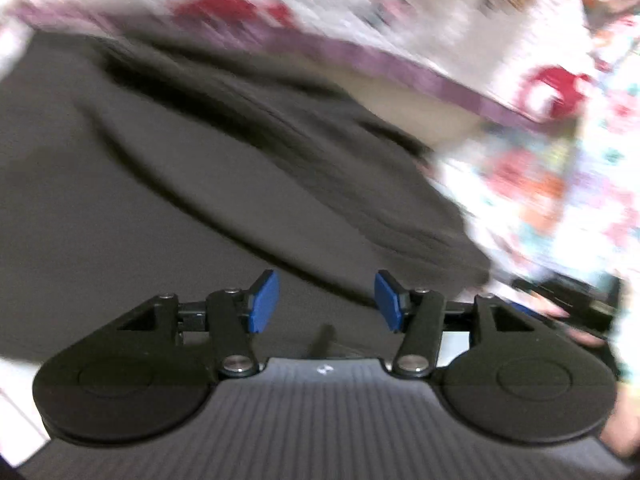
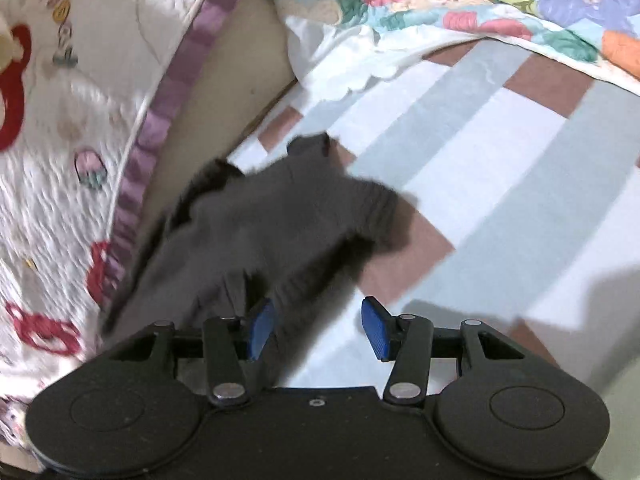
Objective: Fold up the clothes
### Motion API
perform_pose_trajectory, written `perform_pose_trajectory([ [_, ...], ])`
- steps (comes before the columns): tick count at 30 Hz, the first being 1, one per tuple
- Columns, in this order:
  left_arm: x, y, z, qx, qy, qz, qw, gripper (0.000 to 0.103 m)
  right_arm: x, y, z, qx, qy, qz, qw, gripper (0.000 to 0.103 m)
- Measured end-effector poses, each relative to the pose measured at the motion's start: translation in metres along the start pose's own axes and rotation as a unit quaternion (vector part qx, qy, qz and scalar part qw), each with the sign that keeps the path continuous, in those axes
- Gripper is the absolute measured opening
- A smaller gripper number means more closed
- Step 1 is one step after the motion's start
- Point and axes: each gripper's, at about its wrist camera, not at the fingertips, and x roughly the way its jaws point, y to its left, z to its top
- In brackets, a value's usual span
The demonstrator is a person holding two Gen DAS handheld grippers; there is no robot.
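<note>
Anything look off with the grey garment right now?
Yes. In the right wrist view the grey garment is bunched and rumpled, not flat; one edge drapes by the right gripper, whose jaws stand apart. The left gripper is open above it.

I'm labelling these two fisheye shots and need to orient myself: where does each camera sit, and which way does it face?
Left wrist: on the left gripper, looking down along its open blue fingers at the dark grey garment; part of a hand shows at right.
Right wrist: on the right gripper, fingers open, facing the garment's edge on a striped sheet.
Shared: garment and white quilt.
</note>
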Motion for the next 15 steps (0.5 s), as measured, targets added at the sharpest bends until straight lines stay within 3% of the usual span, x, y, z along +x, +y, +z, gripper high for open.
perform_pose_trajectory([
  [2,0.031,-0.023,-0.015,0.008,0.043,-0.033,0.9985,0.053,0.009,-0.002,0.006,0.009,0.010,0.002,1.000,0.055],
  [4,0.053,-0.043,-0.028,0.029,0.070,-0.030,0.9967,0.053,0.016,-0.003,0.009,0.018,0.018,0.007,1.000,0.055],
  [7,0.082,-0.086,-0.048,0.096,0.082,0.018,0.9918,0.053,0.017,-0.005,0.010,0.010,0.022,-0.007,1.000,0.055],
  [10,0.102,-0.116,-0.057,0.163,0.096,0.066,0.9797,0.053,0.005,-0.010,0.006,-0.005,0.010,-0.017,1.000,0.055],
  [13,0.105,-0.113,-0.052,0.148,0.087,0.099,0.9802,0.054,0.005,-0.024,0.009,0.011,0.020,0.005,1.000,0.055],
  [15,0.105,-0.106,-0.048,0.122,0.071,0.112,0.9836,0.060,0.007,-0.029,0.012,0.020,0.019,0.016,1.000,0.055],
])
